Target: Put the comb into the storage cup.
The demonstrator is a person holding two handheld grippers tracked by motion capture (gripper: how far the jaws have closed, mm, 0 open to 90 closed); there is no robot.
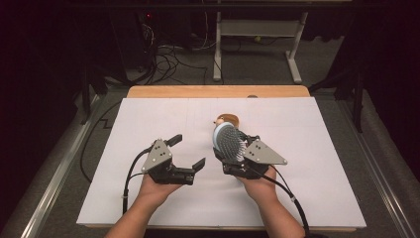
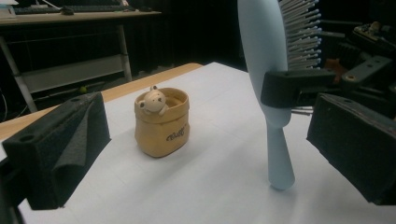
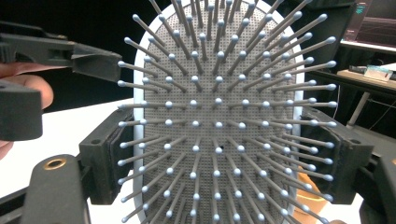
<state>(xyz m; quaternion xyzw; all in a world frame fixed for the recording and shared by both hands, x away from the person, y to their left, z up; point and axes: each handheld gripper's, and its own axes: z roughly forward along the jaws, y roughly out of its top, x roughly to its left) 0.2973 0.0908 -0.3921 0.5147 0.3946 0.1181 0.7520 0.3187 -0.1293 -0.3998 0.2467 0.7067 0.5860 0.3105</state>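
Observation:
My right gripper (image 1: 236,150) is shut on a pale blue hairbrush (image 1: 229,140), its jaws clamping the two edges of the oval head. In the right gripper view the grey bristle pad (image 3: 219,116) faces the camera between the pads (image 3: 105,158). The left gripper view has the brush (image 2: 267,65) held upright, handle tip (image 2: 281,179) pointing down just over the white sheet. A tan ceramic pot with a small bear on its rim (image 2: 162,122) stands beyond it, just behind the brush (image 1: 228,119) from above. To the brush's left my left gripper (image 1: 188,151) stands open and holds nothing.
A white sheet (image 1: 148,119) covers a wooden tabletop (image 1: 218,91). Cables trail from both grippers toward the near edge. Beyond the table stand a white desk frame (image 1: 257,34) and loose floor cables (image 1: 168,59) in a dark room.

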